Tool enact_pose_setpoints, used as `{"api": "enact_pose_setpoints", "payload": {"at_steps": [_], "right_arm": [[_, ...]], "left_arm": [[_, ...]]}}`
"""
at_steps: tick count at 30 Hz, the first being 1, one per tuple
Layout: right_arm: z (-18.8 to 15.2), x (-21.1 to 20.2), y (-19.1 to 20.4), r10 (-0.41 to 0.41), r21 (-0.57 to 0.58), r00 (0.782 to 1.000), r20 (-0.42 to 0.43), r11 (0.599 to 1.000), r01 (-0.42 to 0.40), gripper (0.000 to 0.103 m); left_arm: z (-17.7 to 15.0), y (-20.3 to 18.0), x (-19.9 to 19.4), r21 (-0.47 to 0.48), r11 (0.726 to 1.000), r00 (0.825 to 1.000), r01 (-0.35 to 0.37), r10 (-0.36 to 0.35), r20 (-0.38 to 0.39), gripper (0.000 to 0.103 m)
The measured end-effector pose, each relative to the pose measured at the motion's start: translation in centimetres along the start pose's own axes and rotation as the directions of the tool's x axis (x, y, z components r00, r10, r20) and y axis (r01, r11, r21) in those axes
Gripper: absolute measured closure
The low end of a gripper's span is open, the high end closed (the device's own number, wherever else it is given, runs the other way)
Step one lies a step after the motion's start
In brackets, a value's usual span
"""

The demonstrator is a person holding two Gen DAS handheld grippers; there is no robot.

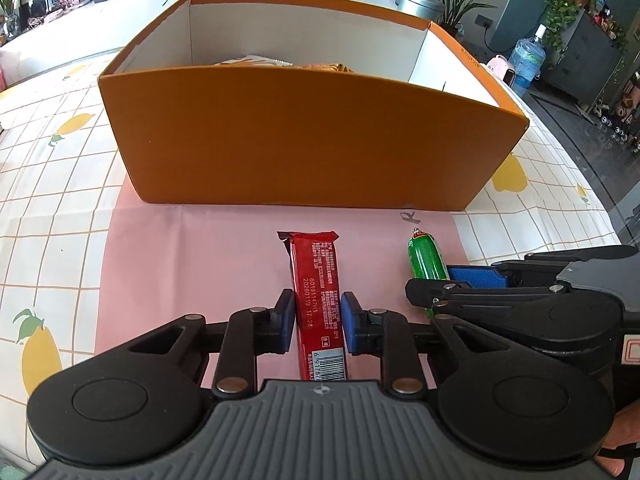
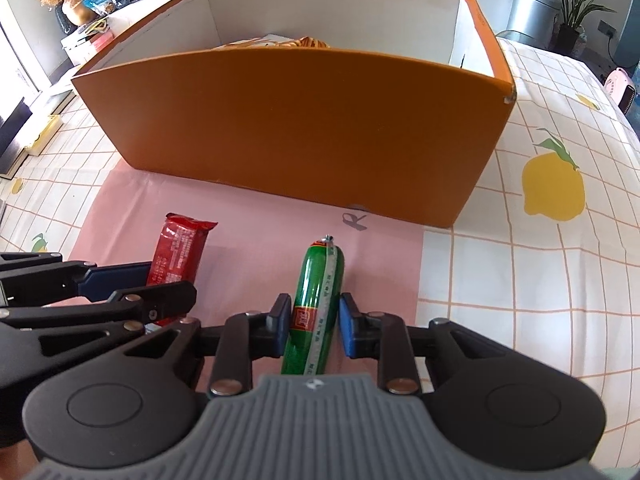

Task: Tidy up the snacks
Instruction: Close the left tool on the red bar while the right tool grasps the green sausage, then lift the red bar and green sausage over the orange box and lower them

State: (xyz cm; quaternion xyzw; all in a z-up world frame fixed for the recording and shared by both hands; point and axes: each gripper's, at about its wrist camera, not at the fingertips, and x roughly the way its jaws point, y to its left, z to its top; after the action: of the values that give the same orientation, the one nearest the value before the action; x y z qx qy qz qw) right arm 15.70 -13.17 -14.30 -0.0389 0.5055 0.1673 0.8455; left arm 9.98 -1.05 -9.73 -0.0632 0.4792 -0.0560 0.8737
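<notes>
A red snack bar [image 1: 316, 300] lies lengthwise on the pink mat [image 1: 200, 264], and my left gripper [image 1: 318, 322] is shut on it, blue pads pressed against both long sides. To its right a green sausage stick [image 2: 318, 304] lies on the same mat, with my right gripper [image 2: 314, 326] shut on its lower half. The sausage's tip [image 1: 425, 256] and the right gripper's arm show in the left wrist view; the red bar [image 2: 178, 252] shows in the right wrist view. Beyond both stands an orange box [image 1: 304, 140] with white inner walls, holding several yellowish packets [image 1: 280, 65].
The table carries a white checked cloth with lemon prints [image 2: 554, 184]. Its right edge [image 1: 592, 184] drops to a dark floor. Behind the box are a counter with clutter, a metal bin [image 2: 532, 4], plants and a water bottle [image 1: 528, 60].
</notes>
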Motion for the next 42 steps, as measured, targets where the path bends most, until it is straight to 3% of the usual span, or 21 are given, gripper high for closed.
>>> {"api": "enact_pose_setpoints", "payload": {"at_steps": [11,18,24,33,42], "right_arm": [[-2.4,-3.1,-0.7,0.093,0.123,0.991,0.098,0.987,-0.105,0.081],[-4.2,-5.9,-0.3,0.081,0.151,0.981,0.174,0.983,-0.108,0.081],[-4.3,-9.8,-0.4,0.068,0.156,0.960,0.273,0.981,-0.114,0.081],[-2.4,-14.9,-0.4,0.035,0.113,0.922,0.386,0.990,-0.085,0.081],[1.9,-18.0,-0.1,0.017,0.018,0.901,0.433,0.999,-0.028,0.081]], "left_arm": [[0.6,-0.3,-3.8,-0.001,1.000,0.996,0.023,-0.023,0.088,0.076],[0.9,-1.1,-6.5,0.017,0.999,0.989,0.030,-0.032,0.145,0.076],[1.5,-2.1,-8.4,0.040,0.999,0.980,0.037,-0.044,0.194,0.076],[3.9,-3.1,-11.2,0.079,0.996,0.956,0.046,-0.067,0.286,0.076],[7.6,-3.6,-12.4,0.128,0.991,0.934,0.030,-0.074,0.350,0.076]]}}
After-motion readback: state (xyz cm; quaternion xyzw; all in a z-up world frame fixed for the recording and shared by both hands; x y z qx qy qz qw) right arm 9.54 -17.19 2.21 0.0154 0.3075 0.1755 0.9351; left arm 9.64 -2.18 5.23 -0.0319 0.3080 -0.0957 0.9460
